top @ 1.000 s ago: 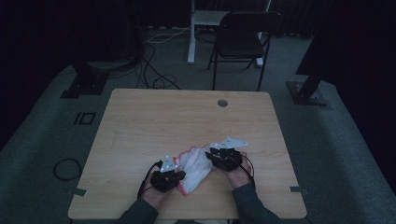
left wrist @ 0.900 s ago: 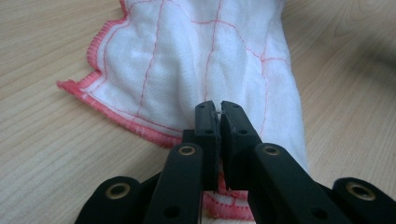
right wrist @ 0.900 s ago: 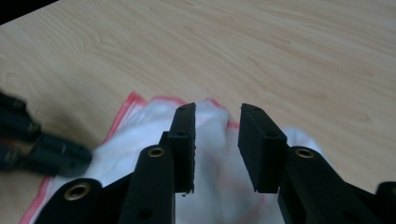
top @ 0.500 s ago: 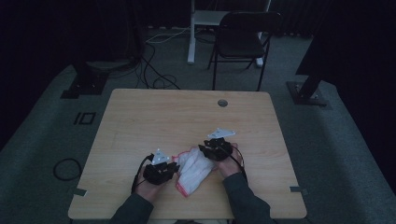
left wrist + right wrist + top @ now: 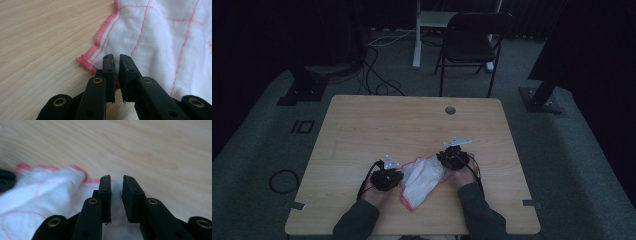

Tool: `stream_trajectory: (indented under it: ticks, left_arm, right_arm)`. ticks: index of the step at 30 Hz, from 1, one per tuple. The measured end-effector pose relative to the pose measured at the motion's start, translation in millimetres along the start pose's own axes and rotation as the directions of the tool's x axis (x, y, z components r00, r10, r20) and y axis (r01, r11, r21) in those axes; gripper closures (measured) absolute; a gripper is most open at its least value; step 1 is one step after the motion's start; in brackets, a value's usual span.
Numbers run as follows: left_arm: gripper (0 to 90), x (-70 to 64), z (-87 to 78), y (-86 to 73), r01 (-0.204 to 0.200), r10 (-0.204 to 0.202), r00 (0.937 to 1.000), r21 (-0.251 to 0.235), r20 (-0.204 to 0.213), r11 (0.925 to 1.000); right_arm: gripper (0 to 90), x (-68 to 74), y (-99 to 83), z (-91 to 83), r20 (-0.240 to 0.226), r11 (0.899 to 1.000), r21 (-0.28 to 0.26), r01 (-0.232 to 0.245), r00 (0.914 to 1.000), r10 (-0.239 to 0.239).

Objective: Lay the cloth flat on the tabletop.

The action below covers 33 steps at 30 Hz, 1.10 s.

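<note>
A white cloth with red stitching [image 5: 422, 179] is being held bunched on the wooden table [image 5: 377, 125], near its front edge. Its edge is being pinched by the left gripper [image 5: 115, 65], jaws nearly together. The cloth is being gripped between the right gripper's [image 5: 116, 185] narrow jaws. Any folding or spreading appears unfinished.

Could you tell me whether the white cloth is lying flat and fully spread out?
No, the white cloth with red stitched lines lies bunched and creased on the wooden table.

Dim room; grey carpet [image 5: 572, 165]; black folding chair [image 5: 472, 45] beyond wooden table [image 5: 412, 125].
</note>
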<state>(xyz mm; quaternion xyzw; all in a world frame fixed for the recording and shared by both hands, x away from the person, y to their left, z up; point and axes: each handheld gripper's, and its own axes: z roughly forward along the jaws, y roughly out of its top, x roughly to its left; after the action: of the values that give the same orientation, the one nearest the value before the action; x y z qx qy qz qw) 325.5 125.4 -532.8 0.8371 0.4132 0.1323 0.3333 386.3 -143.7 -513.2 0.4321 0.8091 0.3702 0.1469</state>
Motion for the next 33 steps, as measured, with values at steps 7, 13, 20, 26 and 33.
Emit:
stream_trajectory:
  ticks: [7,13,20,26,33]
  left_arm:
    - [86.6,20.8,-13.4,-11.9,0.048,-0.048,0.9974,0.004,-0.054,0.9988]
    - [86.9,35.0,-22.6,-20.7,0.083,-0.083,0.9931,0.0,-0.083,0.9965]
    - [87.0,50.7,-29.9,-27.1,0.125,-0.125,0.9857,-0.005,-0.113,0.9921]
    - [87.1,62.8,-34.7,-31.1,0.16,-0.16,0.9766,-0.011,-0.144,0.9871]
    - [87.4,84.1,-42.7,-37.7,0.224,-0.224,0.9575,-0.024,-0.181,0.9744]
  right_arm:
    - [81.7,-8.1,-22.2,-1.3,-0.011,0.999,0.04,-0.027,0.9996,0.028]
    - [70.6,-10.1,-27.3,-8.4,-0.004,0.999,0.013,-0.047,0.9989,0.048]
    - [66.5,-9.9,-30.3,-11.5,0.002,0.998,-0.008,-0.059,0.9983,0.059]
    - [67.8,-14.5,-31.0,-16.2,0.019,0.995,-0.042,-0.087,0.9959,0.088]
    - [74.8,-17.6,-40.1,-12.1,0.043,0.997,0.015,-0.073,0.9965,0.072]
